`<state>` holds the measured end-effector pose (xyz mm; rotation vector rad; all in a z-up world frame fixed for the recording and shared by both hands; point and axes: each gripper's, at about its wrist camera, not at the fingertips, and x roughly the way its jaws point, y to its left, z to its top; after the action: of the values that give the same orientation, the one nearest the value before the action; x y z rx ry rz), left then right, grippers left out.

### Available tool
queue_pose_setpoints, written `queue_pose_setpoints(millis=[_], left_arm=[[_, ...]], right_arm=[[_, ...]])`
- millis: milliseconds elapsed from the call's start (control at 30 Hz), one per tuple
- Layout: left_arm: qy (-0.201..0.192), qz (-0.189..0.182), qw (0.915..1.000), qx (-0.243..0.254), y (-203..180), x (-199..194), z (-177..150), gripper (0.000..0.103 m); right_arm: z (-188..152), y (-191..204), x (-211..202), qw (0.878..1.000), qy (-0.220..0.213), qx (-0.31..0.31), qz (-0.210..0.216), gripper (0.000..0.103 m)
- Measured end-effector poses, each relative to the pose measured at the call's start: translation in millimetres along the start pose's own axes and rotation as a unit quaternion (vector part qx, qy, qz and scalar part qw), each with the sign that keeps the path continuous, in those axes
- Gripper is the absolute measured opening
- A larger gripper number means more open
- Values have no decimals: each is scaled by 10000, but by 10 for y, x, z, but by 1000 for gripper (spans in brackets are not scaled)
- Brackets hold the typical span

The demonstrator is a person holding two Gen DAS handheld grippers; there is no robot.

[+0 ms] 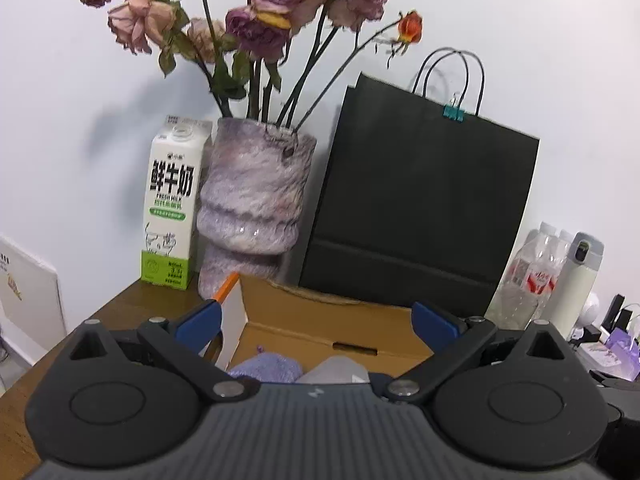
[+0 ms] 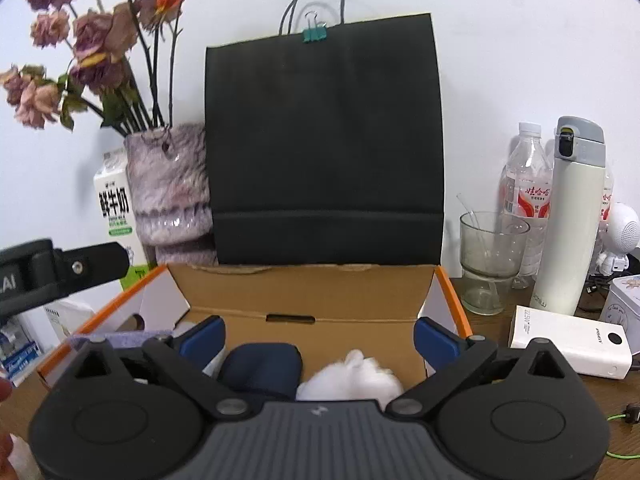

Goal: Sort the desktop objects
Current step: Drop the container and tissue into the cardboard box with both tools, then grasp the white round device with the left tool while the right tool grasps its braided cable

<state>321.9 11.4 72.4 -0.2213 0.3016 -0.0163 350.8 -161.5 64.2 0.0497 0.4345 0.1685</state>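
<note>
An open cardboard box (image 2: 304, 292) with orange-edged flaps sits in front of me; it also shows in the left wrist view (image 1: 320, 320). Inside lie a dark blue pouch (image 2: 260, 368), a white fluffy item (image 2: 352, 380), a purple knitted item (image 1: 266, 366) and a grey item (image 1: 334, 368). My left gripper (image 1: 316, 320) is open and empty above the box's left part. My right gripper (image 2: 318, 334) is open and empty above the box's middle. The left gripper's body (image 2: 60, 272) shows at the left of the right wrist view.
A black paper bag (image 2: 324, 140) stands behind the box, with a vase of dried roses (image 1: 252, 208) and a milk carton (image 1: 170, 204) to its left. To the right stand a glass (image 2: 486, 260), water bottles (image 2: 526, 192), a white thermos (image 2: 570, 220) and a white power bank (image 2: 572, 340).
</note>
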Motion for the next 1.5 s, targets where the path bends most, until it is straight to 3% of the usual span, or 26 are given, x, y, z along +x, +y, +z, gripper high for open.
queue_pose_setpoints(millis=[200,400,600,833,1100,1367,1500], left_arm=[[179,70,9998,-45,19,-42,-54,103],[125,166,9994,284,41,-385,-236,103],[41,338,9991,254,309,-802,-291,103],[352,442,9983,150,562,-1139,-456,103],[690,-54,9969,383,371,-1477,-731,103],[1209,-454,9871,950,-48,-1592,-1076,103],[1436,-547,9850,788,-110,-1548,-1146,86]], right_arm=[[-68,13,-63,9999,124,-40,-76,102],[-180,-4,-359,9999,-7,-2,-147,103],[-394,11,-694,9996,59,-178,-196,103],[-697,76,-1018,9986,305,-353,-260,103],[-962,98,-1414,9971,534,-501,-230,103],[-1182,78,-1549,9945,877,-532,-219,100],[-1216,85,-1515,9937,967,-537,-194,93]])
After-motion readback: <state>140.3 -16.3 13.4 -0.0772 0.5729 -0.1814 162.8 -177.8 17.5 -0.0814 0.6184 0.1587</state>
